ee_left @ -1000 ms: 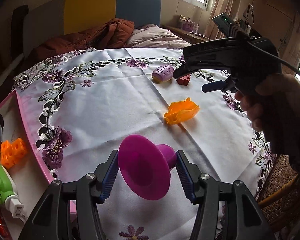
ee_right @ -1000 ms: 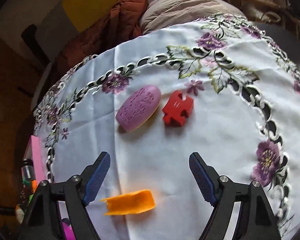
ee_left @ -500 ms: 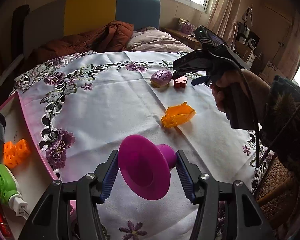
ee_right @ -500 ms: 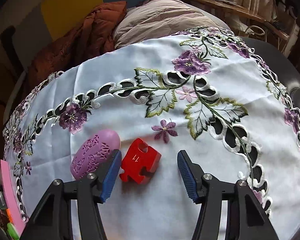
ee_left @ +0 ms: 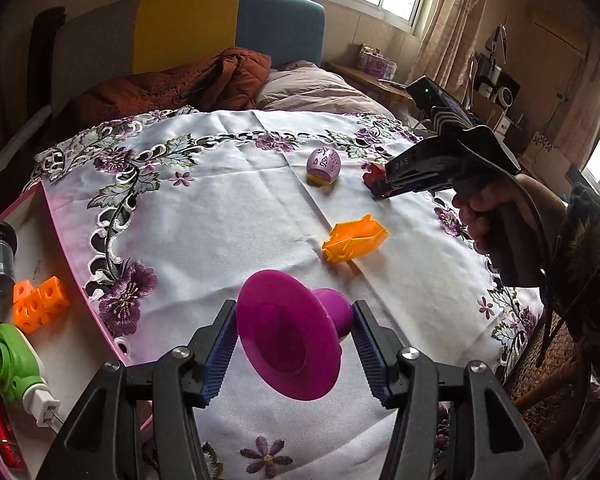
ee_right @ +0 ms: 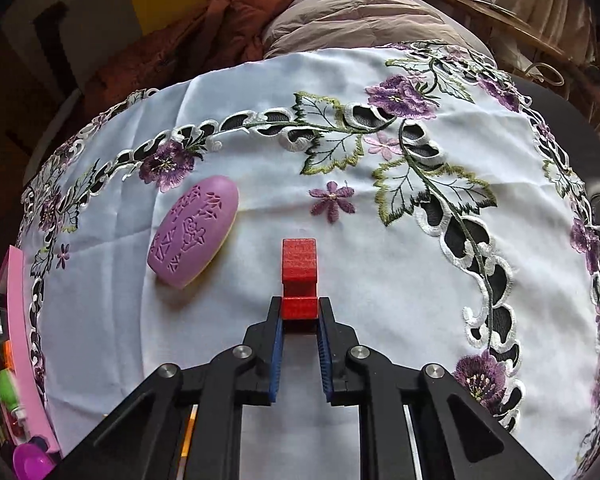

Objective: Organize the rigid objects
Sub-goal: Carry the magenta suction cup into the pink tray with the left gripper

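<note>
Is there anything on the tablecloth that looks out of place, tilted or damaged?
Nothing looks damaged or spilled. The red puzzle piece stands on edge only because the right gripper clamps it. The magenta funnel-shaped toy is tilted in the left gripper. The orange piece and purple oval lie loose on the tablecloth.

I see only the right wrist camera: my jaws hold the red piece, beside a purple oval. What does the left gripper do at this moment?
Observer: The left gripper is shut on a magenta cup-shaped toy, its wide end toward the camera.
Operator: Does anything lie on the cloth between the two grippers?
Observer: Yes. An orange plastic piece lies on the tablecloth, apart from the red piece and nearer to the left gripper.
</note>
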Tool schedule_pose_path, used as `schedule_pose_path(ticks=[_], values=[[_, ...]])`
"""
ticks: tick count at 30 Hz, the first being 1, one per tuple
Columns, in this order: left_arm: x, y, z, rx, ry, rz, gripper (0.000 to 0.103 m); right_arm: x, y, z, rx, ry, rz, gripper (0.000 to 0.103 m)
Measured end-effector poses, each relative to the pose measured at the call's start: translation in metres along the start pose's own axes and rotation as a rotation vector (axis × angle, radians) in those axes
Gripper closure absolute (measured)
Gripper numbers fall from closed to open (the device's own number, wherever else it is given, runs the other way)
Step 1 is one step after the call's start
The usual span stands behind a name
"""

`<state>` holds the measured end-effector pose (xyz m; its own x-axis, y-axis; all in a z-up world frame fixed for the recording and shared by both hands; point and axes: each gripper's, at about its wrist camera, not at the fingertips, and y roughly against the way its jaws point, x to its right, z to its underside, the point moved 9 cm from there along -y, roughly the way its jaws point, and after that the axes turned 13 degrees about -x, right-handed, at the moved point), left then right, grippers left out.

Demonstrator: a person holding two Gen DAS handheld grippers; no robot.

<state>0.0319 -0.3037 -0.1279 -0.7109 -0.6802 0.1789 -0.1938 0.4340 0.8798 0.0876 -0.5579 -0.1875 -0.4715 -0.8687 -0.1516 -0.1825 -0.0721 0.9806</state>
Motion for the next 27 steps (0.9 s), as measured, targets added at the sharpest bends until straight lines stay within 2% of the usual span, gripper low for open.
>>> schedule_pose_path(ticks=[1, 2, 3, 10, 11, 12, 13, 14, 15, 17, 21, 25, 27], values=[[0.000, 0.001, 0.000, 0.002, 0.001, 0.000, 0.046, 0.002, 0.000, 0.003, -0.005, -0.006, -0.010, 0.072], [0.000, 0.002, 0.000, 0.004, 0.002, 0.001, 0.046, 0.004, 0.000, 0.003, -0.005, -0.018, -0.022, 0.050], [0.000, 0.003, 0.000, 0.006, 0.002, 0.000, 0.046, 0.005, 0.001, 0.002, 0.004, -0.027, -0.028, 0.036], [-0.003, 0.007, -0.002, 0.013, 0.015, 0.001, 0.046, 0.004, 0.013, -0.014, 0.077, -0.043, -0.008, 0.034], [-0.003, 0.008, -0.002, 0.014, 0.018, 0.001, 0.046, 0.002, 0.011, -0.017, 0.083, -0.047, -0.007, 0.035], [-0.003, 0.009, -0.002, 0.015, 0.020, 0.000, 0.046, 0.001, 0.009, -0.018, 0.088, -0.048, 0.006, 0.041], [-0.004, 0.010, -0.003, 0.017, 0.021, -0.002, 0.046, -0.001, 0.006, -0.018, 0.085, -0.038, 0.022, 0.051], [-0.005, 0.011, -0.003, 0.020, 0.024, -0.006, 0.046, -0.005, 0.000, -0.016, 0.069, -0.019, 0.042, 0.087], [-0.005, 0.012, -0.004, 0.022, 0.028, -0.011, 0.046, -0.008, -0.008, -0.013, 0.045, -0.004, 0.070, 0.088], [-0.009, 0.017, -0.004, 0.026, 0.042, -0.022, 0.046, -0.015, -0.009, -0.009, 0.060, 0.032, 0.105, 0.088], [-0.024, 0.027, -0.005, 0.031, 0.093, -0.043, 0.046, -0.023, -0.008, 0.003, 0.064, 0.070, 0.076, 0.087], [-0.037, 0.043, -0.006, 0.061, 0.121, -0.082, 0.046, -0.018, -0.009, 0.004, 0.062, 0.029, -0.009, 0.087], [-0.044, 0.050, -0.006, 0.074, 0.140, -0.099, 0.046, -0.017, -0.009, 0.005, 0.073, 0.026, -0.025, 0.087]])
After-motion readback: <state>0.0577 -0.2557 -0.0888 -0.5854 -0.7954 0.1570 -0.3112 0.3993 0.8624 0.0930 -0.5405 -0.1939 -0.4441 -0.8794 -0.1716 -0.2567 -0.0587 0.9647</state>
